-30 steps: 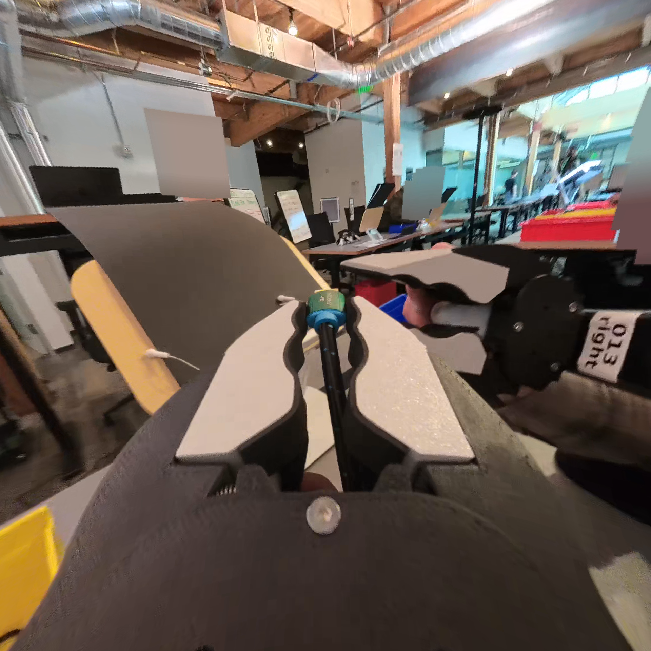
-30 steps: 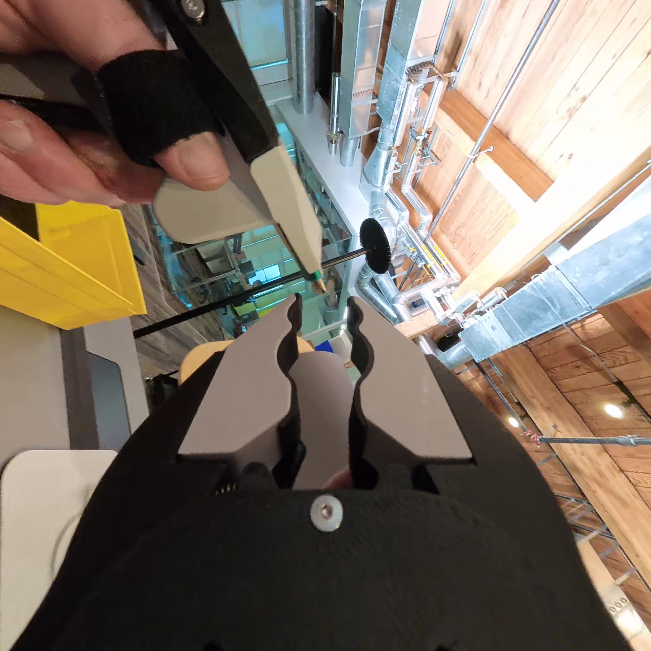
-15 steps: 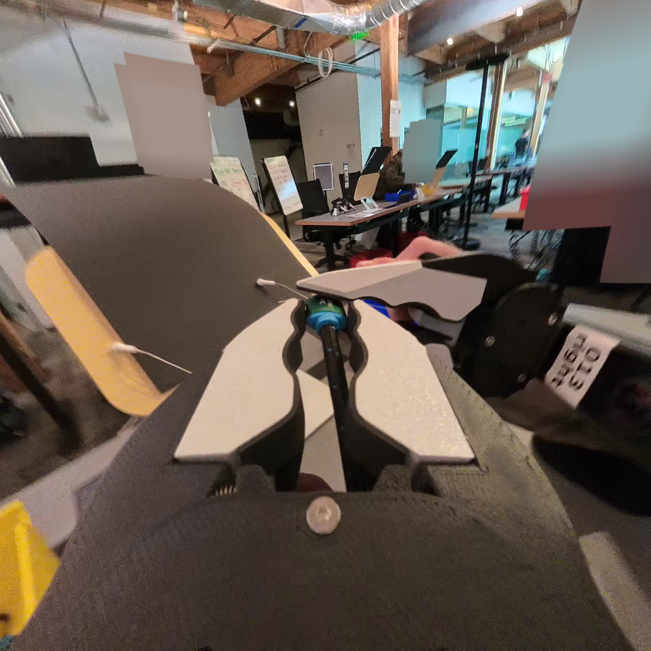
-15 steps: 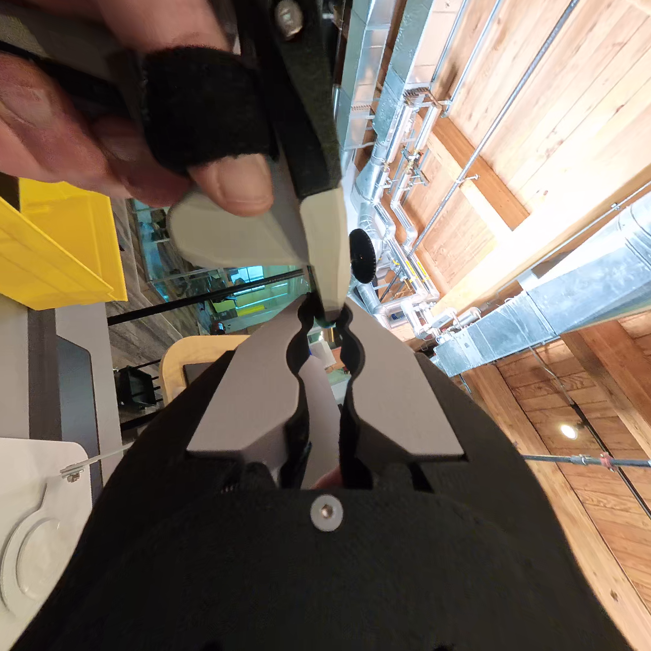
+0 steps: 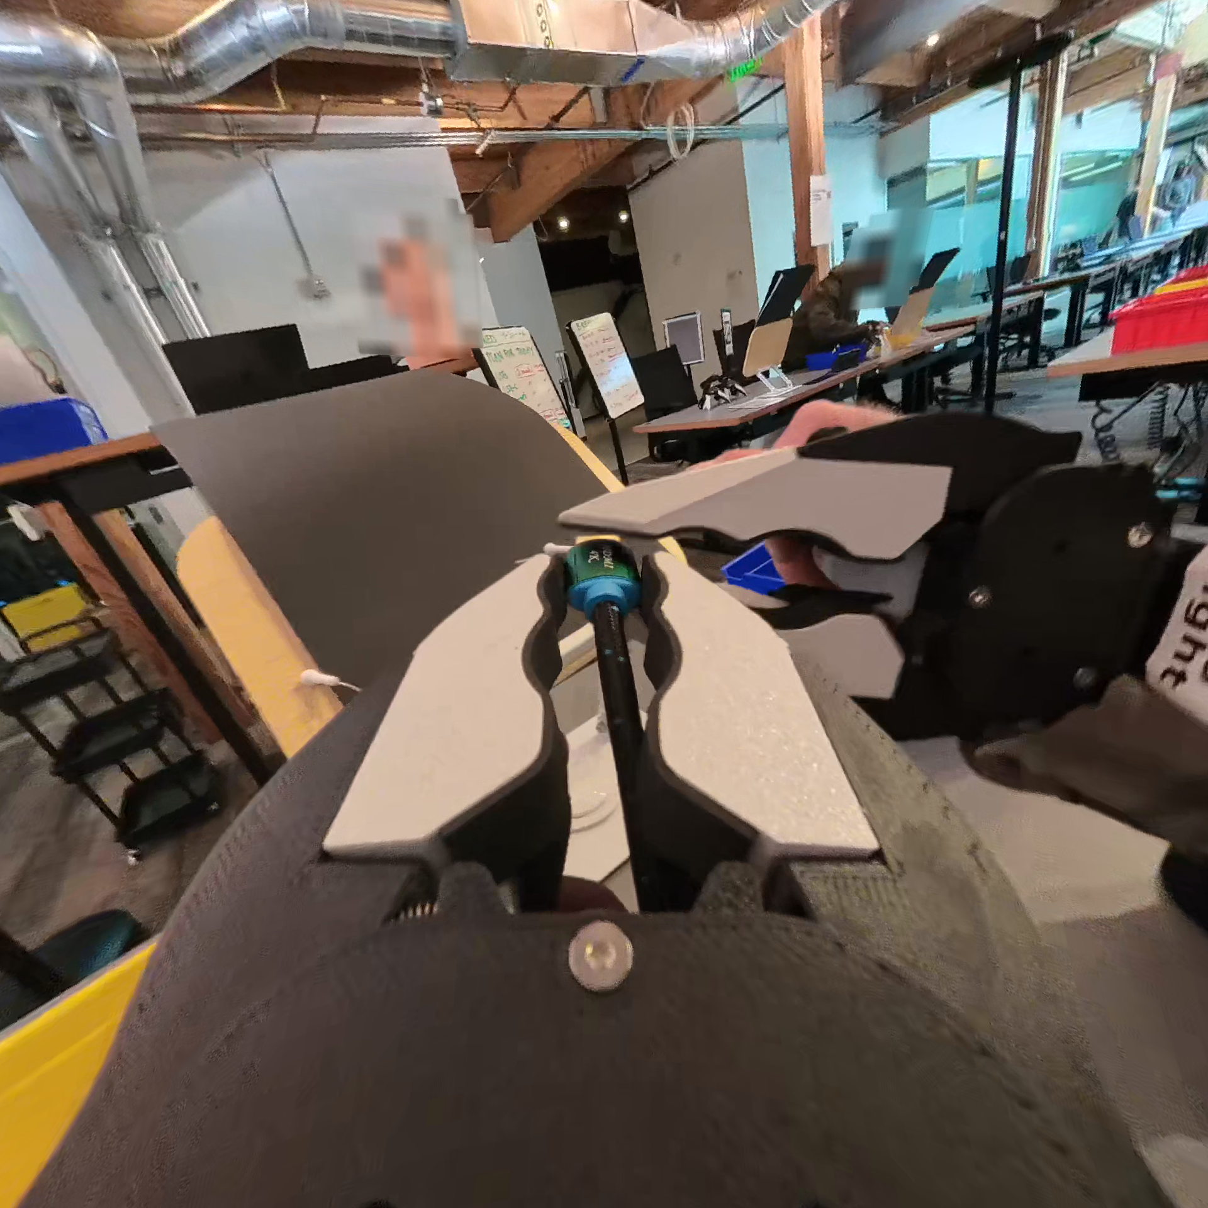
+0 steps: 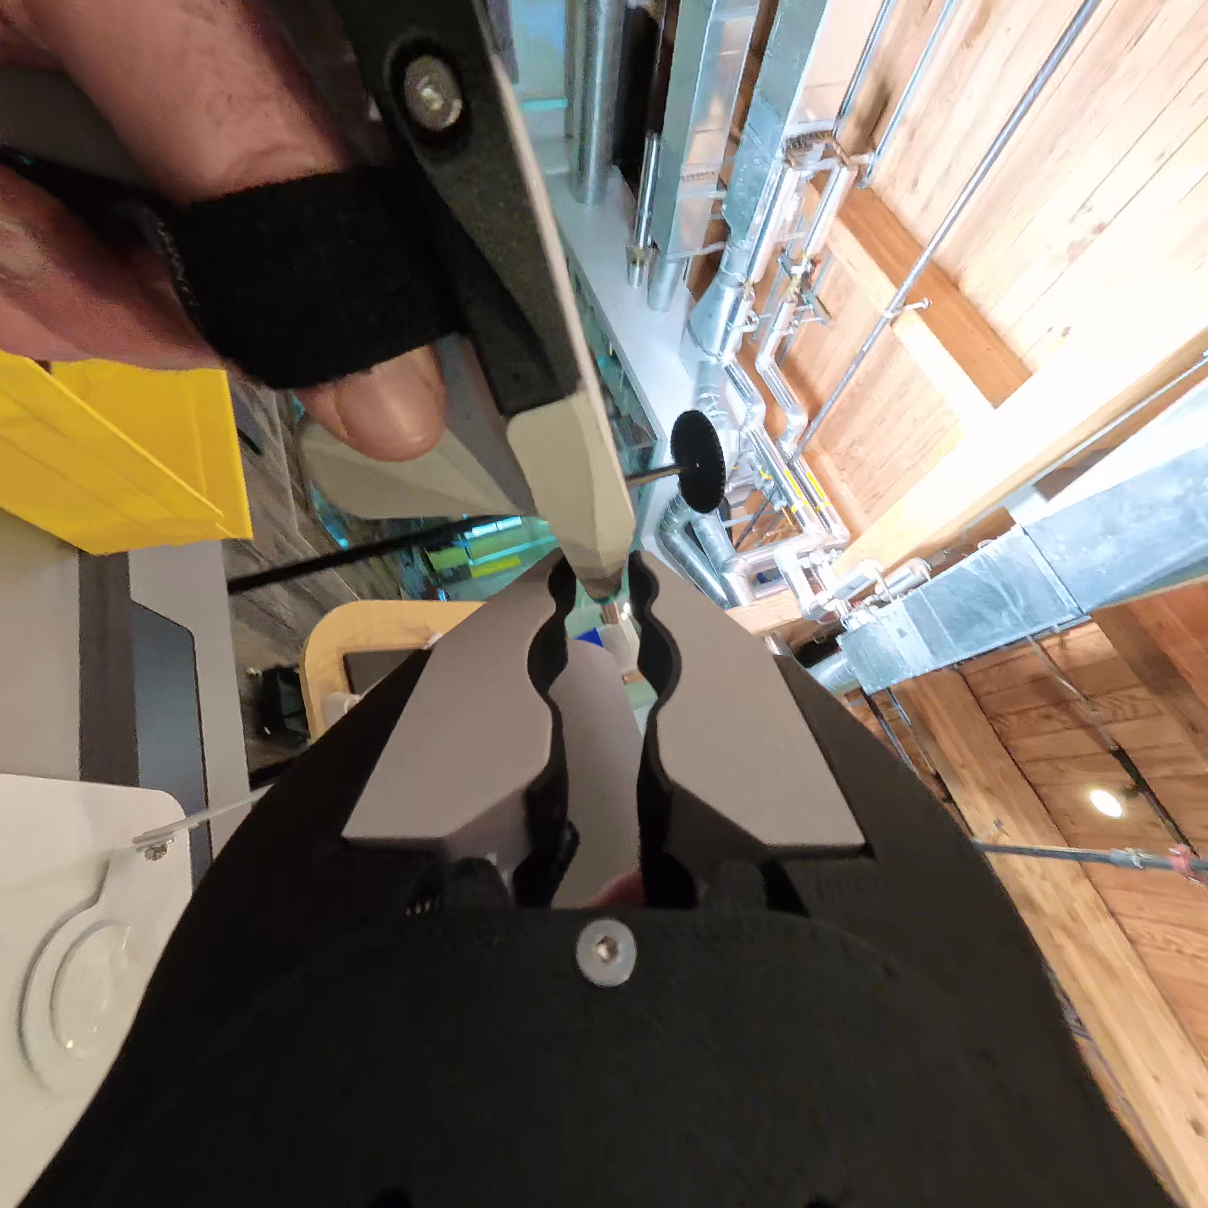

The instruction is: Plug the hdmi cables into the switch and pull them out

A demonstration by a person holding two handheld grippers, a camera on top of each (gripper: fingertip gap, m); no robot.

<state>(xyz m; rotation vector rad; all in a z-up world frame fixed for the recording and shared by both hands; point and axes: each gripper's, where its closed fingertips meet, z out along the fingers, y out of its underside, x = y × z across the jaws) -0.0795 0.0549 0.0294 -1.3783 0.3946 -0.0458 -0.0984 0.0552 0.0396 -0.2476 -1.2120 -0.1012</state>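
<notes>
Right claw point(image 5: 627, 516) advanced, meeting left claw's point(image 5: 601, 575) gripped plug point(image 5: 600, 566).

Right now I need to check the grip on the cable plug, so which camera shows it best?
The left wrist view: the green and blue plug sits in plain sight between the left tool tips, its black cable running back between them. The right wrist view shows only a sliver of it behind a left tool finger.

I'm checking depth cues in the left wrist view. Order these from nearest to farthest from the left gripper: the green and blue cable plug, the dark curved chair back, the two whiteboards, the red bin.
1. Green and blue cable plug: clamped at the tips of the left gripper.
2. Dark curved chair back: just behind, left.
3. Two whiteboards and red bin: both far back, centre and far right; too close to call.
</notes>
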